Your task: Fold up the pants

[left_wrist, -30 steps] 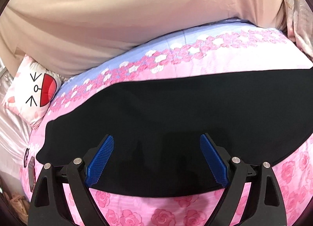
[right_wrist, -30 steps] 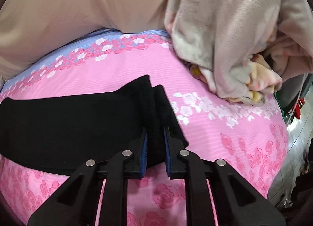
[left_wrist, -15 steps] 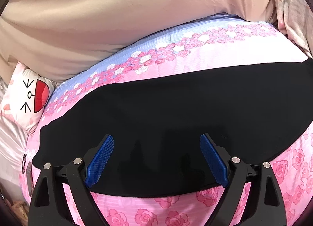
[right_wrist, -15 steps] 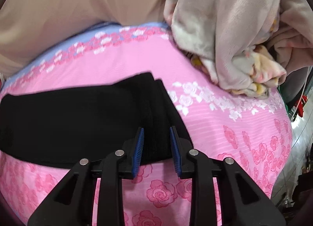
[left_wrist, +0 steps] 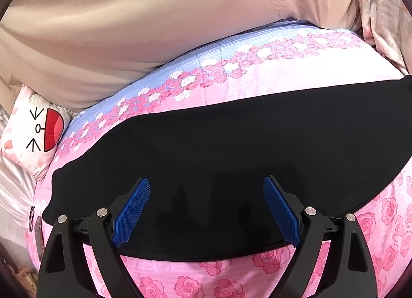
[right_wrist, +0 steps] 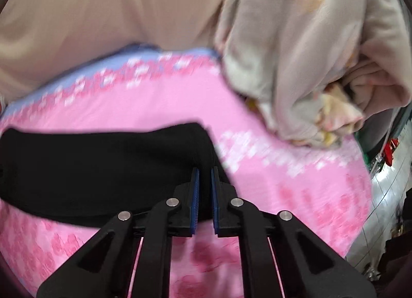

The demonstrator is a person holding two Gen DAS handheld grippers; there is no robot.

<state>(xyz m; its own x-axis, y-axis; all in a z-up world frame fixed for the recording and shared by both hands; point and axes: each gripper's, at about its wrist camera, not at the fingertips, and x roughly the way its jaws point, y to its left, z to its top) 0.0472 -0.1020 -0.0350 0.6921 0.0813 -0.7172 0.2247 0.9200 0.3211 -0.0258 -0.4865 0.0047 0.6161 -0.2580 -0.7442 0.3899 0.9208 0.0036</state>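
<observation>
The matte black fabric pants (left_wrist: 231, 158) lie flat as a long band across the pink rose-printed bedsheet (left_wrist: 195, 282), filling the middle of both wrist views. The left gripper (left_wrist: 206, 207) holds its ribbed blue pads (left_wrist: 132, 210) spread wide over the cloth at lower centre, gripping nothing. The right gripper (right_wrist: 204, 195) has just closed, pinching the pants' thick folded end at lower centre, below a crumpled beige fleece blanket (right_wrist: 296, 53) at upper right.

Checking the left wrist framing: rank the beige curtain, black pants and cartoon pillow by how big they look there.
1. Beige curtain, about even with
2. black pants; too close to rank.
3. Cartoon pillow, clearly smallest, partly cut off.
</observation>
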